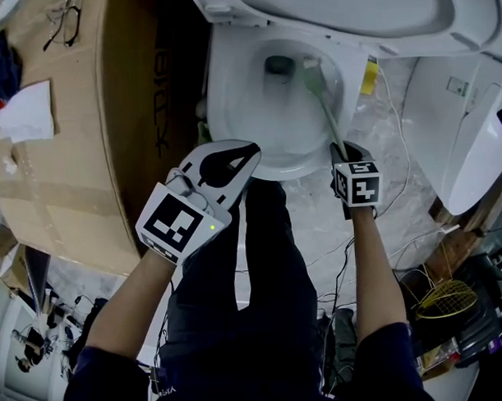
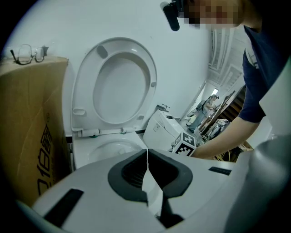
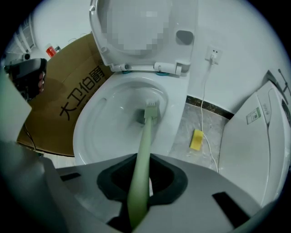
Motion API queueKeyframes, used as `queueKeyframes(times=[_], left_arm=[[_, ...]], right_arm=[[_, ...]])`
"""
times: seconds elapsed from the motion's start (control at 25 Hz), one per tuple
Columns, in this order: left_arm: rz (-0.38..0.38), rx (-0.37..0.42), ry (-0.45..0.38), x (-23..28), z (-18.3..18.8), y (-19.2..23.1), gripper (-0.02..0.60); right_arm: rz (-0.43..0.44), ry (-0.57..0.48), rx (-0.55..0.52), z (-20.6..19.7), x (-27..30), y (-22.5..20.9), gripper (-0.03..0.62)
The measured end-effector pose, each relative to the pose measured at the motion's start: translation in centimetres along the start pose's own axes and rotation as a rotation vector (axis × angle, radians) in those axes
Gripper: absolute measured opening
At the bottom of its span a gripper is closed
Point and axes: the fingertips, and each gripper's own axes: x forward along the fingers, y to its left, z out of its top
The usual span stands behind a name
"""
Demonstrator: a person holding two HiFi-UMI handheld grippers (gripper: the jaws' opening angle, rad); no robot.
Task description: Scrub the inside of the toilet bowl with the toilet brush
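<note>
The white toilet bowl (image 1: 231,114) stands open with seat and lid (image 1: 368,15) raised. My right gripper (image 1: 345,155) is shut on the pale green toilet brush handle (image 1: 330,123); the brush head (image 1: 312,74) is down inside the bowl, right of the dark drain (image 1: 279,65). In the right gripper view the handle (image 3: 143,154) runs from the jaws to the brush head (image 3: 151,110) in the bowl (image 3: 97,127). My left gripper (image 1: 243,159) is shut and empty over the bowl's near rim. In the left gripper view it (image 2: 147,157) faces the raised seat (image 2: 116,84).
A large cardboard box (image 1: 76,144) stands left of the toilet, with glasses (image 1: 64,21) on top. A white toilet unit (image 1: 470,122) lies at the right. A yellow sponge (image 1: 369,76) and cables (image 1: 399,190) lie on the marble floor. My legs (image 1: 254,294) stand before the bowl.
</note>
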Motion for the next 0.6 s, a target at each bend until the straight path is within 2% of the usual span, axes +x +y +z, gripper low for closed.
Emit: queueKeyframes(times=[0.6], left_arm=[[-0.016, 0.023, 0.012, -0.7, -1.6, -1.7, 0.035]], right_arm=[[0.033, 0.054, -0.002, -5.8, -0.5, 3.3, 0.057]])
